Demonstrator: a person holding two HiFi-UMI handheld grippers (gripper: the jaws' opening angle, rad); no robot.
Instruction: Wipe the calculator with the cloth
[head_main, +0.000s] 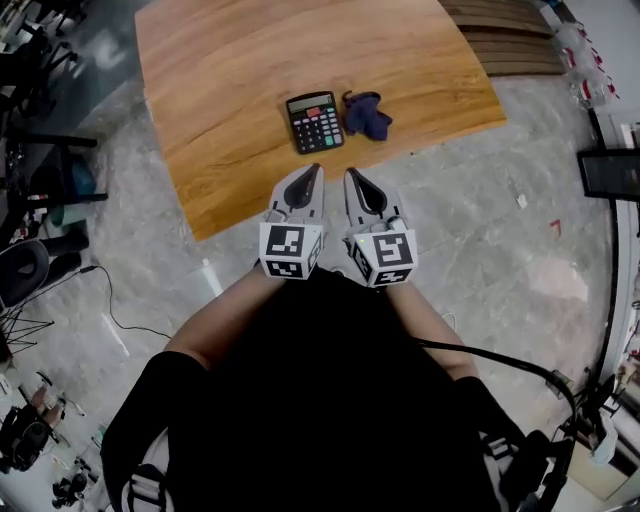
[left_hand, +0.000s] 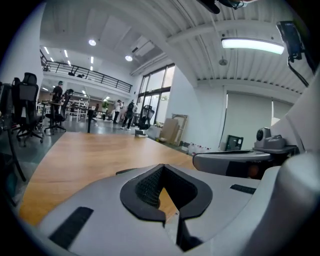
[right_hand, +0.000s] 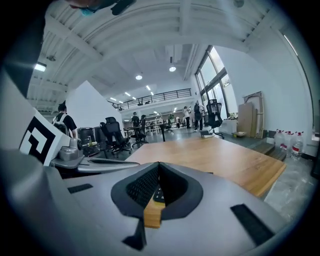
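No wiping is begun: the blue cloth (head_main: 366, 114) is left ungrasped just right of the calculator (head_main: 315, 122) at upper centre. The left gripper (head_main: 314, 172) and right gripper (head_main: 352, 176) are held clenched and empty.

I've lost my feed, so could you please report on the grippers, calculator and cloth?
Left gripper, right gripper: jaws shut, empty, short of the calculator. Cloth beside it on the table. Nothing in the way.

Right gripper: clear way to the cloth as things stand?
Probably yes. The cloth lies bare on the table ahead of the right gripper, beside the calculator, with nothing between. Its jaws are shut, so they must open first.
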